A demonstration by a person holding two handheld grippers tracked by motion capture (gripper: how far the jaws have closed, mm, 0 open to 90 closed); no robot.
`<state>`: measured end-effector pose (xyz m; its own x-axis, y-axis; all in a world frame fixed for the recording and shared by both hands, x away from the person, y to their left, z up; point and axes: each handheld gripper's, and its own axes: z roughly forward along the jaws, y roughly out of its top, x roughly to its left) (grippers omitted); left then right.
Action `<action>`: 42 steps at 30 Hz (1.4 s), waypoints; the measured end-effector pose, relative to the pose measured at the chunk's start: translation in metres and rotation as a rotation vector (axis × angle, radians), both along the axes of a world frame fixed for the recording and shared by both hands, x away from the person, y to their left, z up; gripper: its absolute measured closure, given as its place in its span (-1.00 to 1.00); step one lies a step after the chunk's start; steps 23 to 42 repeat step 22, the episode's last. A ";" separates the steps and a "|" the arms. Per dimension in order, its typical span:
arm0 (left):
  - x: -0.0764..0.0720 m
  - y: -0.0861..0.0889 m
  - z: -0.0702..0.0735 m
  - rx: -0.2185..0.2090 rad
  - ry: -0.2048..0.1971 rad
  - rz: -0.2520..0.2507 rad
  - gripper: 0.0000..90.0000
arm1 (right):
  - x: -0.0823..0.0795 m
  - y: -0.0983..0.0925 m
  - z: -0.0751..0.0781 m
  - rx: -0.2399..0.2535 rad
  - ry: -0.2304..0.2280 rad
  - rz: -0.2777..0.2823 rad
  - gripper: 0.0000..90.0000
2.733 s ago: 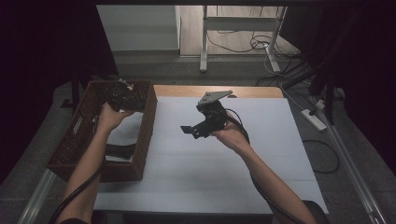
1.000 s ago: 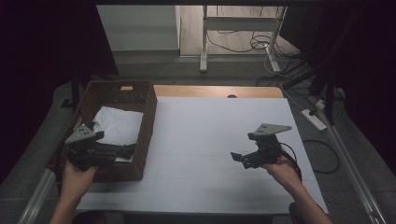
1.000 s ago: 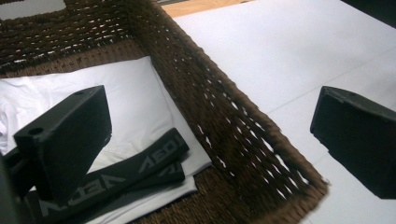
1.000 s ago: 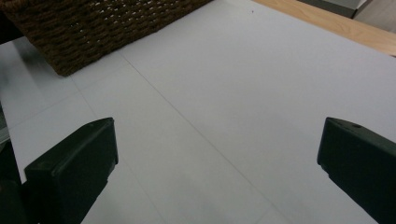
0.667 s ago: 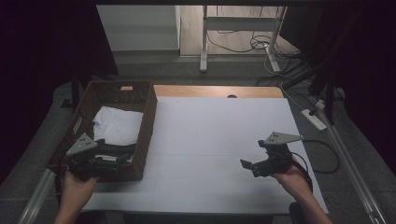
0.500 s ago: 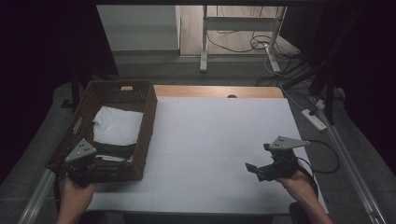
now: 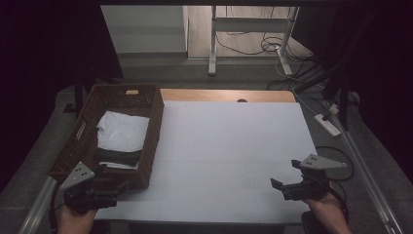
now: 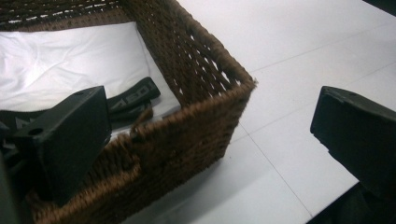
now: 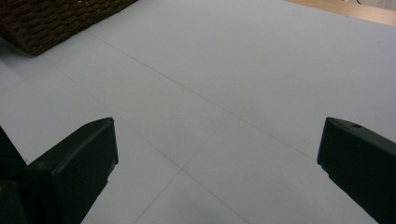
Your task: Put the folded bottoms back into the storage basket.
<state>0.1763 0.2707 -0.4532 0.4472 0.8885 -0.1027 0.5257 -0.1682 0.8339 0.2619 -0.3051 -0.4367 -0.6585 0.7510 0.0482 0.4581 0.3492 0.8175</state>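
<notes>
A brown wicker basket point(image 7: 151, 126) stands on the left of the white table point(image 7: 234, 146). Inside it lie a folded white cloth point(image 7: 124, 131) and a dark garment with pale lettering point(image 7: 117, 157). My left gripper point(image 7: 114, 187) hovers at the basket's near corner, open and empty. In the left gripper view the basket's corner point(image 8: 205, 112) sits between the jaws, with the white cloth point(image 8: 60, 70) and the dark garment point(image 8: 133, 95) beyond. At the table's near right my right gripper point(image 7: 280, 186) is open over bare table, holding nothing.
A wooden strip point(image 7: 226, 95) runs along the table's far edge. A power strip point(image 7: 327, 124) and cables point(image 7: 263, 46) lie on the floor to the right and behind. A metal stand point(image 7: 213, 44) rises beyond the table. The basket's corner point(image 9: 51, 23) shows in the right gripper view.
Both grippers have drawn back toward the near edge. The left one left the basket's far end and came down past its near corner; the right one moved from table centre to near right.
</notes>
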 end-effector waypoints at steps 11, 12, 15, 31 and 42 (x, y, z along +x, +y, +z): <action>-0.010 0.001 -0.011 0.040 0.047 0.017 -1.00 | -0.013 -0.018 -0.004 -0.024 0.022 -0.078 -1.00; -0.009 0.001 -0.013 0.050 0.060 0.018 -1.00 | -0.014 -0.019 -0.004 -0.022 0.019 -0.081 -1.00; -0.010 0.001 -0.013 0.048 0.059 0.020 -1.00 | -0.016 -0.021 -0.004 -0.029 0.024 -0.095 -1.00; -0.008 0.001 -0.013 0.039 0.066 0.015 -1.00 | -0.015 -0.019 -0.005 -0.049 0.028 -0.090 -1.00; -0.008 0.001 -0.013 0.039 0.066 0.015 -1.00 | -0.015 -0.019 -0.005 -0.049 0.028 -0.090 -1.00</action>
